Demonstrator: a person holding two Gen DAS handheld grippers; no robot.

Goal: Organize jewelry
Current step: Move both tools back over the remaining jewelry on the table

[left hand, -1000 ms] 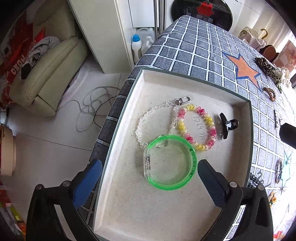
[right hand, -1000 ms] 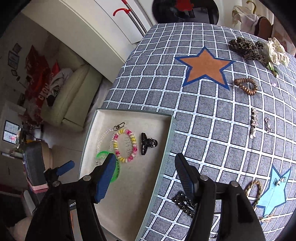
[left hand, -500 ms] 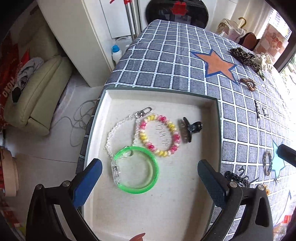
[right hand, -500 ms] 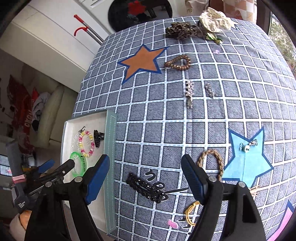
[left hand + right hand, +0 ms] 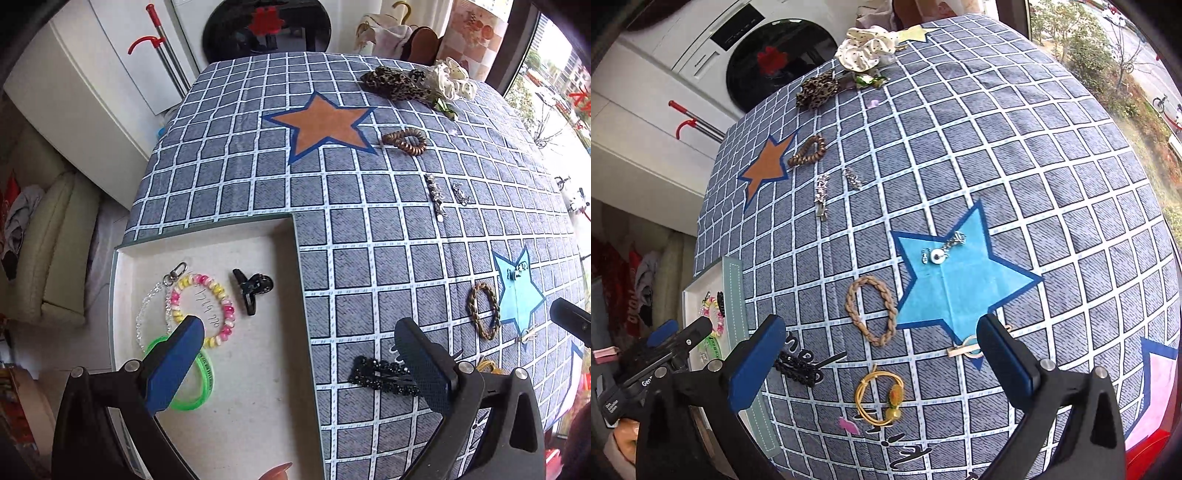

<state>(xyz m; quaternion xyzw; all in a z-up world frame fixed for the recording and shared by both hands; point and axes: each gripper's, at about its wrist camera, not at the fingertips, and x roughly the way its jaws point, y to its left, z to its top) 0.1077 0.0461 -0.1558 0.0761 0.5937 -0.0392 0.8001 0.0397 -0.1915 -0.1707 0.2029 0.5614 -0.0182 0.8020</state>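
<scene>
Between both spread hand-held grippers (image 5: 299, 365) (image 5: 881, 363) lie a black clip (image 5: 384, 374) and yellow cord (image 5: 877, 400).

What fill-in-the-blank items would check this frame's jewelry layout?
1. The green plastic bangle lies inside the ____.
2. The small silver charm rests on the light blue ____.
3. The braided tan rope bracelet lies on the ____ tablecloth.
4. Both the left gripper and the right gripper are ____.

Missing words: tray; star; checked; open
</scene>
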